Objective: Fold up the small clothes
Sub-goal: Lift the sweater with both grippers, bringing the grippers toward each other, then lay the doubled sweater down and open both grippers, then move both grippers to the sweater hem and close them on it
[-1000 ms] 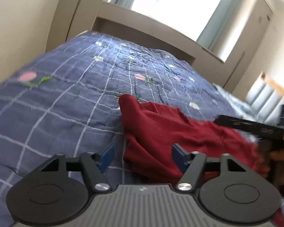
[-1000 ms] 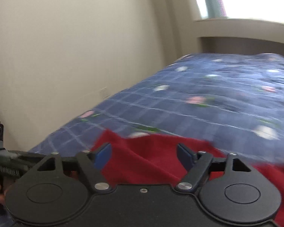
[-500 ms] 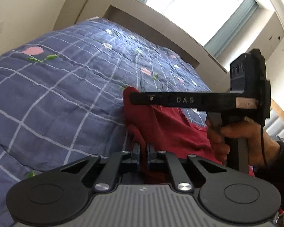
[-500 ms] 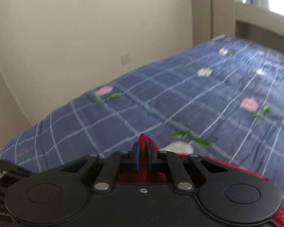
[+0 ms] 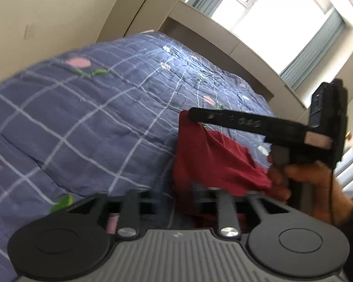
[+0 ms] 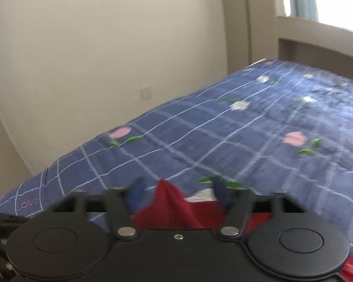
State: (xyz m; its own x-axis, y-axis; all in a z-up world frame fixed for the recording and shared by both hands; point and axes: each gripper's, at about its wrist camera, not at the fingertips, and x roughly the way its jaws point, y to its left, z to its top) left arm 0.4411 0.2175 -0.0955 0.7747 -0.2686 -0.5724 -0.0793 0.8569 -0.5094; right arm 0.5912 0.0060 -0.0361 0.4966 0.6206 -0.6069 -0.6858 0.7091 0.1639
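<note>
A dark red garment (image 5: 207, 159) lies bunched on the blue checked quilt (image 5: 94, 117). In the left wrist view my left gripper (image 5: 176, 195) has its fingers spread apart, blurred, with the red cloth between them. The right gripper's body (image 5: 258, 124) reaches across above the cloth, held by a hand. In the right wrist view my right gripper (image 6: 176, 195) is open, its blue fingertips (image 6: 135, 193) apart. A peak of the red garment (image 6: 169, 202) stands loose between them on the quilt (image 6: 223, 141).
The bed fills both views, with a cream wall (image 6: 106, 47) and wall socket (image 6: 145, 91) on its far side. A window (image 5: 282, 16) with a ledge and curtains stands beyond the bed's far end.
Half a second ago both grippers were shut on the red cloth. Now both have opened and the cloth sits loose between their fingers. Both views have shifted slightly.
</note>
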